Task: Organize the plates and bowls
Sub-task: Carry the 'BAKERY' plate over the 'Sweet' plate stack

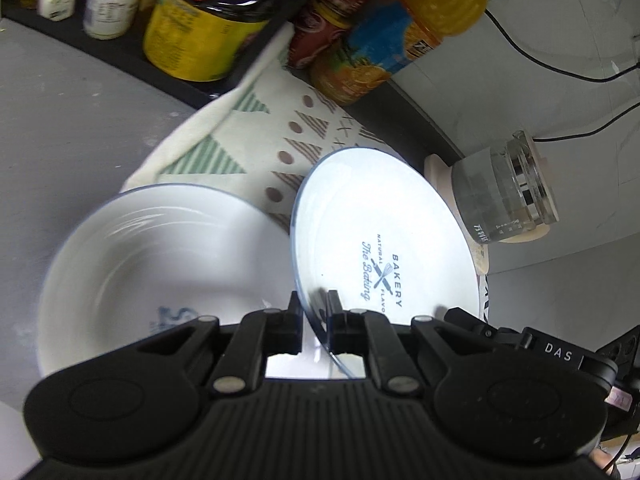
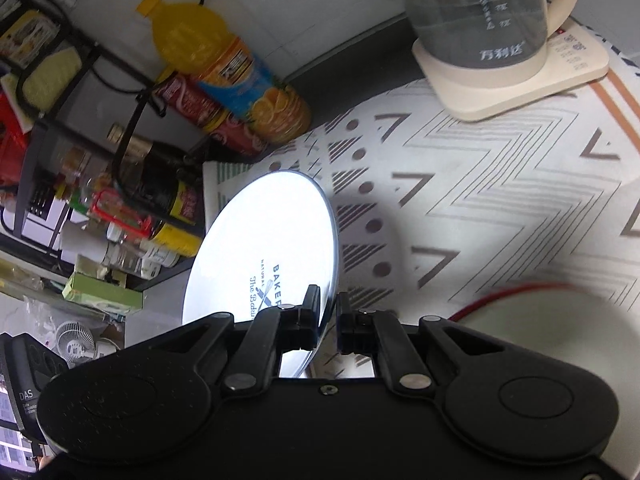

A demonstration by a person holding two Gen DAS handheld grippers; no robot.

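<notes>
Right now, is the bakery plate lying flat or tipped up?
Tipped up. The bakery plate stands on edge above the patterned cloth, its rim pinched by the left hand-held gripper and the right hand-held gripper.

1. White plate (image 1: pixel 384 236) with thin blue rim, dark blue bakery logo print.
2. White bowl (image 1: pixel 160 264), blue rim, bluish mark inside.
3. Cream cloth (image 2: pixel 500 200) with grey-brown zigzags, dots, striped triangles, some green-striped ones.
4. Yellow-orange juice bottle (image 2: pixel 224 64), blue label with orange slices.
5. Clear kettle (image 2: pixel 480 20), cream base.
6. Red-rimmed white bowl (image 2: pixel 560 320).
7. All-black grippers.
</notes>
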